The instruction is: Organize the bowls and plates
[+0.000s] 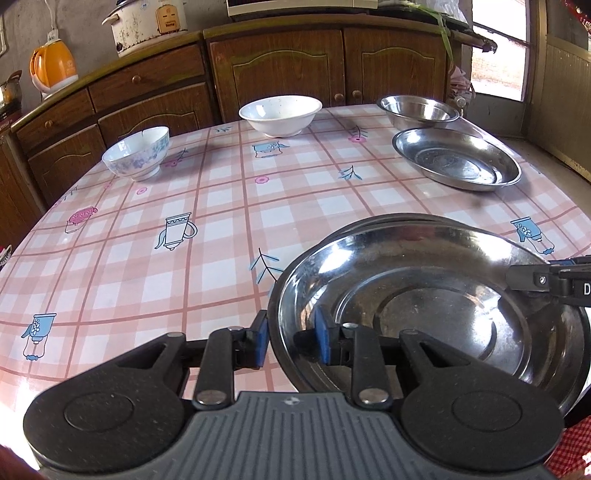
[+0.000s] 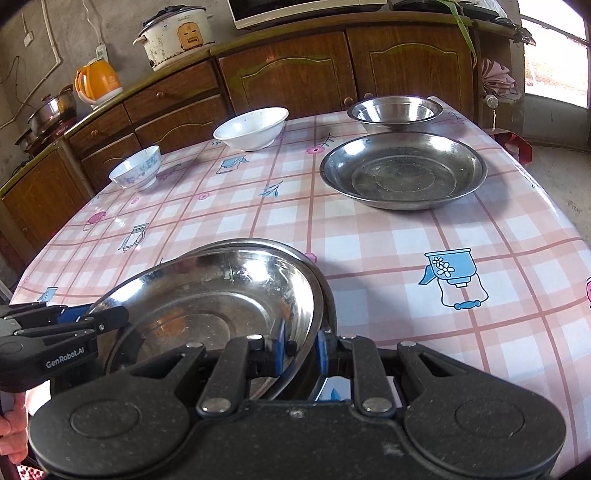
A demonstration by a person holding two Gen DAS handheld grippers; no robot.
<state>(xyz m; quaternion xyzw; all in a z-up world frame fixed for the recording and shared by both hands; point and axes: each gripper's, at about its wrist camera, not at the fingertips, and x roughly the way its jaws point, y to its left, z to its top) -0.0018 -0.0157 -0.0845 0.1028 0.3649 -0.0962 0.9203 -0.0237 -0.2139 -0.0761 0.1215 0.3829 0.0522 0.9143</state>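
A stack of steel plates (image 1: 424,295) (image 2: 221,295) sits at the near edge of the table. My left gripper (image 1: 291,341) is shut on the stack's left rim; it shows from the side in the right wrist view (image 2: 88,317). My right gripper (image 2: 299,350) is shut on the stack's right rim; its fingers reach in at the right of the left wrist view (image 1: 532,278). Another steel plate (image 1: 458,162) (image 2: 402,170) lies farther back on the right, with a steel bowl (image 1: 419,109) (image 2: 395,110) behind it. A white bowl (image 1: 279,112) (image 2: 251,127) and a floral bowl (image 1: 136,151) (image 2: 136,171) stand at the back.
The table has a pink checked cloth (image 1: 184,240) (image 2: 406,258). Brown cabinets (image 1: 277,66) run behind it, with an orange kettle (image 1: 53,66) and a rice cooker (image 2: 173,35) on top. A doorway (image 2: 554,55) is at the right.
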